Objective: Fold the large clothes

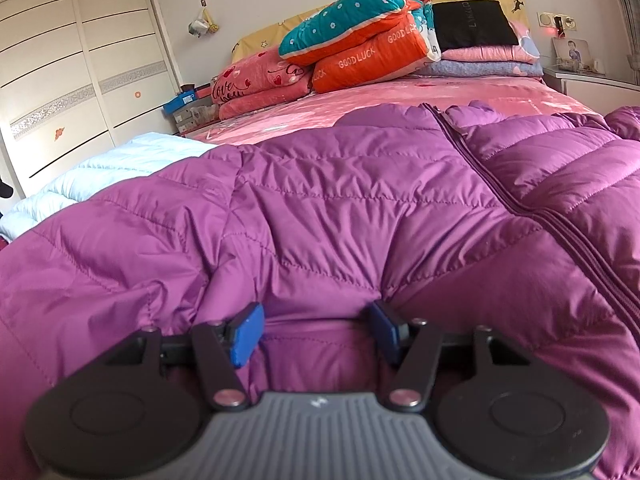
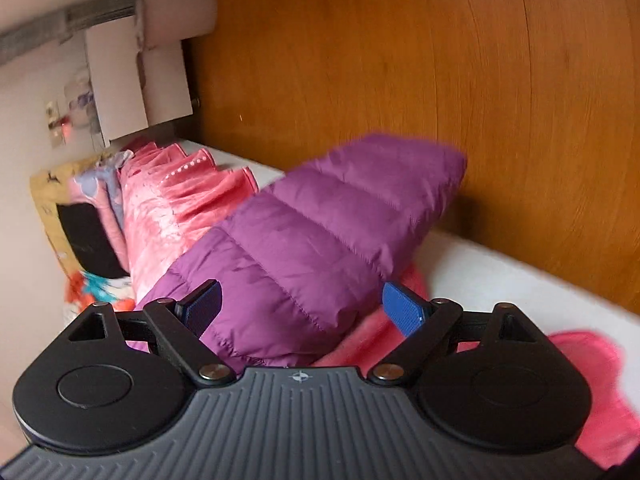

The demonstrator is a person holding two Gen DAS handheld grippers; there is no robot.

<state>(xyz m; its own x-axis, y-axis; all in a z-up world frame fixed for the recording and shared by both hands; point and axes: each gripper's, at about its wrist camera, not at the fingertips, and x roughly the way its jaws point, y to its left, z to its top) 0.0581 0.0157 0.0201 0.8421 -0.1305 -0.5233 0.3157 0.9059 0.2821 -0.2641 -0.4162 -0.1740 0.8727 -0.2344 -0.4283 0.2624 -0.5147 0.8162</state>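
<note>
1. Ribbed grey plastic of the left gripper fills the near edge of the left wrist view, and its blue-padded fingers stand about half apart with a bulge of purple quilted puffer jacket pushed between them; both pads appear to press into the cloth, so I judge it clamps a thick fold at the hem.
2. Right gripper, rolled on its side, has its jaws spread wide; one purple sleeve lies between them, touching the pad at 9 o'clock and clear of the one at 3 o'clock, so it holds nothing.
3. On progress: the jacket lies spread front-up across the pink printed bed, zipped, body unfolded. I judge the fold barely begun; sleeves and body remain to be brought in.
4. Jacket shell is thin, glossy nylon, stitched in horizontal channels that puff softly and crease finely. A dark toothed zip runs from 12 toward 4 o'clock.
5. At 9 o'clock of the jacket, a pale blue quilted garment lies flat on the bed.
6. At 12 o'clock, padded folded quilts in orange and teal sit stacked by the headboard.
7. Beyond the sleeve, smooth orange-brown wooden floor shows, blurred.
</note>
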